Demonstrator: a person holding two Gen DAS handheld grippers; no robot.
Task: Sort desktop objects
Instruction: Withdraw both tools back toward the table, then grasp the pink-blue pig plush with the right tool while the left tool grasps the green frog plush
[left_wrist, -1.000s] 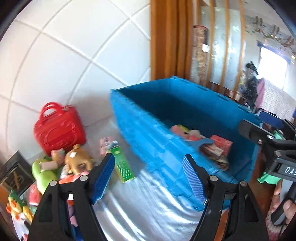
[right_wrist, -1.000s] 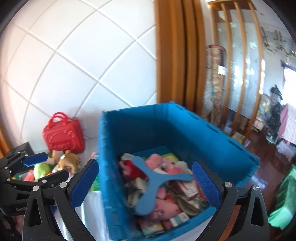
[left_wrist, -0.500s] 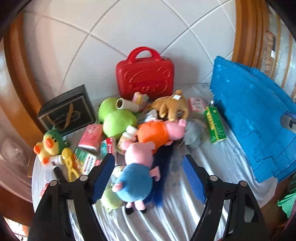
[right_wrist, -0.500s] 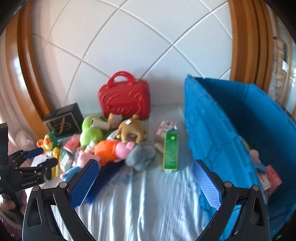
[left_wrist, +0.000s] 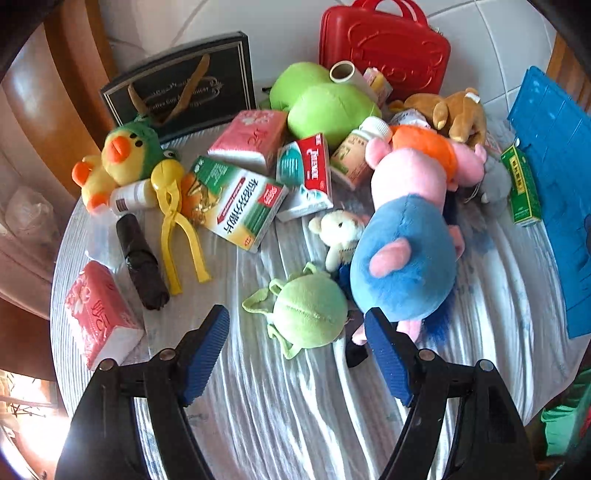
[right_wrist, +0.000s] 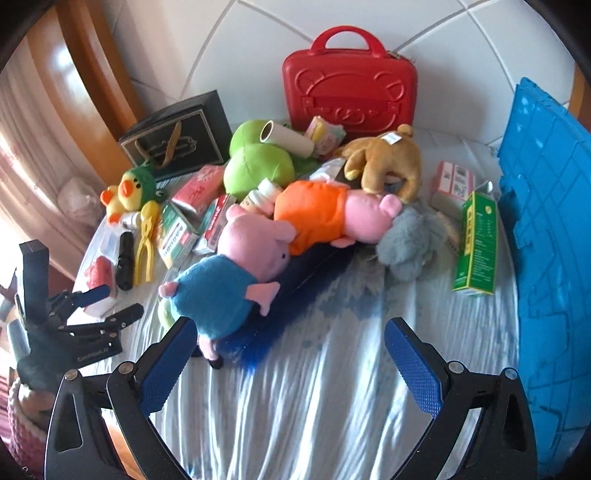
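Against white tiled wall (right_wrist: 258, 48), rumpled pale tablecloth (right_wrist: 332, 387), both tools released, empty.

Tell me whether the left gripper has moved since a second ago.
Yes. The left gripper swung away from the blue crate, now at the picture's right edge, and down over the toys beside the red case.

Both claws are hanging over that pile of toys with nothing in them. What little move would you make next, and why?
Probably lower the left gripper onto the small round pale-green plush. Its jaws are open and empty, and that toy lies nearly between them, apart from the pile. The right gripper is open too, over bare cloth.
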